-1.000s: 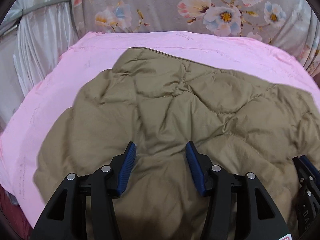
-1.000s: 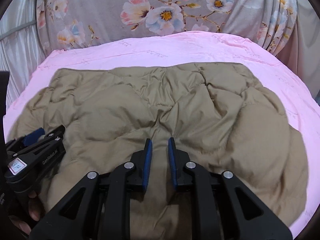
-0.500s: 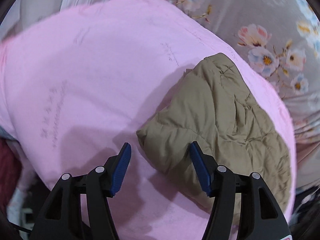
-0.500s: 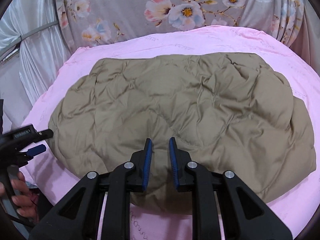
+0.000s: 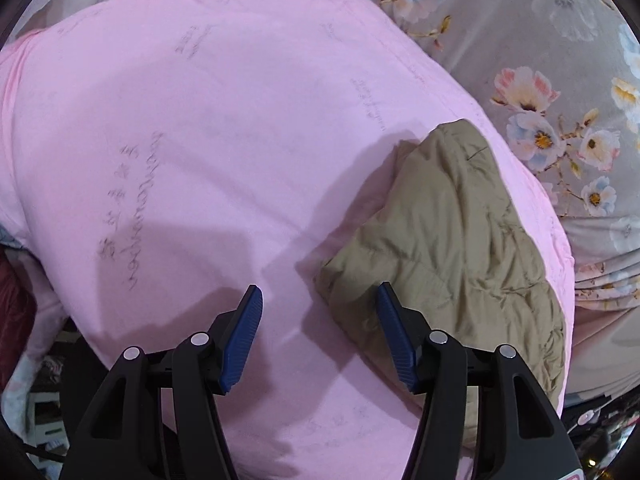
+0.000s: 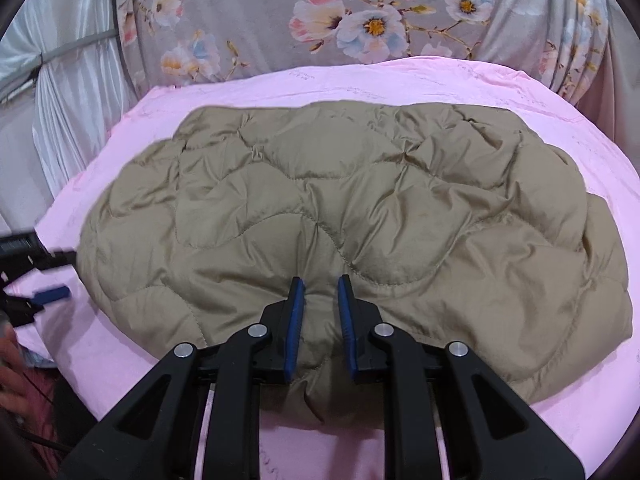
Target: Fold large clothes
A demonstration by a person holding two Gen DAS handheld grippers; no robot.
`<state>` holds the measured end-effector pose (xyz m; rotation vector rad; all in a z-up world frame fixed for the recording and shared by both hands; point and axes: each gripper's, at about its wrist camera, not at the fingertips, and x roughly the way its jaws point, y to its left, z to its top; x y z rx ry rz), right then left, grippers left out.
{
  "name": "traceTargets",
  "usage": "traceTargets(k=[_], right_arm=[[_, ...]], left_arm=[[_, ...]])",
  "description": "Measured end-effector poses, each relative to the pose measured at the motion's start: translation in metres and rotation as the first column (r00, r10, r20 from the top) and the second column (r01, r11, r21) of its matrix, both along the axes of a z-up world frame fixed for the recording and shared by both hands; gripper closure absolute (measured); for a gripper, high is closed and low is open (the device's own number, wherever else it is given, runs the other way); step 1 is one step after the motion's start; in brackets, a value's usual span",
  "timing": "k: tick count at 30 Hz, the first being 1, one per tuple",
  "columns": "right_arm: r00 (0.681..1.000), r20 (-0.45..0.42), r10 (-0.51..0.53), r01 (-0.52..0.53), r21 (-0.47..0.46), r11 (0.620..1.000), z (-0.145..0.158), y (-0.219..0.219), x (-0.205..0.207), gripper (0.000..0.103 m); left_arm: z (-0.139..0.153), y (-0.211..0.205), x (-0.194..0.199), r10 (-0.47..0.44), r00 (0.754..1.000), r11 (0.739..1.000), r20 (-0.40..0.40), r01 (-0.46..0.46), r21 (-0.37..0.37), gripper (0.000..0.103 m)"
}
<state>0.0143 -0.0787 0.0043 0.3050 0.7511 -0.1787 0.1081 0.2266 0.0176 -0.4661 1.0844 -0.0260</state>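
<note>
At the far left of the right wrist view, a hand (image 6: 12, 380) holds the left gripper (image 5: 320, 296) just off the jacket's left end, over the pink sheet (image 5: 200, 160). Its jaws stand spread and have just been closing a little. In its own view the near corner of the tan quilted jacket (image 5: 460, 260) shows in the gap between them, close to the right-hand finger, but neither blue pad presses on it; the rest of the gap shows bare sheet. From that corner the jacket runs away up and to the right, along the sheet's edge. Seen from the right wrist, the jacket (image 6: 340, 216) lies spread broadside across the pink sheet (image 6: 580, 420) – puffy, with wavy stitched seams – and the sheet borders it on every side. Behind hangs a grey floral cloth (image 6: 360, 20). The right gripper (image 6: 320, 284) sits at the middle of the jacket's near edge, its jaws drawn close together and pinching a puckered ridge of the tan fabric – the cloth bunches up between the blue pads.
</note>
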Motion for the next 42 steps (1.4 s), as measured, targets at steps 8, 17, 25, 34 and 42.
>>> traceTargets(k=[8,17,25,34,42], right_arm=[[0.998,0.047,0.038,-0.039,0.031,0.999,0.016,0.004,0.000,0.085],[0.998,0.050,0.038,-0.041,0.076,0.996,0.010,-0.002,0.002,0.085],[0.998,0.048,0.038,-0.041,0.076,0.996,0.008,-0.004,0.005,0.085],[0.998,0.057,0.025,-0.029,0.071,0.997,0.012,-0.006,0.005,0.085],[1.000,0.000,0.004,-0.004,0.063,0.998,0.000,-0.011,0.005,0.086]], left_arm=[[-0.015,0.003,0.005,-0.033,0.999,0.983,-0.014,0.030,-0.180,0.047],[-0.021,0.003,0.016,-0.106,0.994,0.938,0.012,0.104,-0.330,0.044],[-0.032,-0.017,0.045,-0.149,0.989,0.937,0.015,0.146,-0.318,0.025],[-0.030,-0.058,0.072,-0.151,0.988,0.962,0.029,0.153,-0.224,0.011],[0.027,-0.071,0.050,-0.274,0.945,0.948,0.180,0.297,-0.112,0.083]])
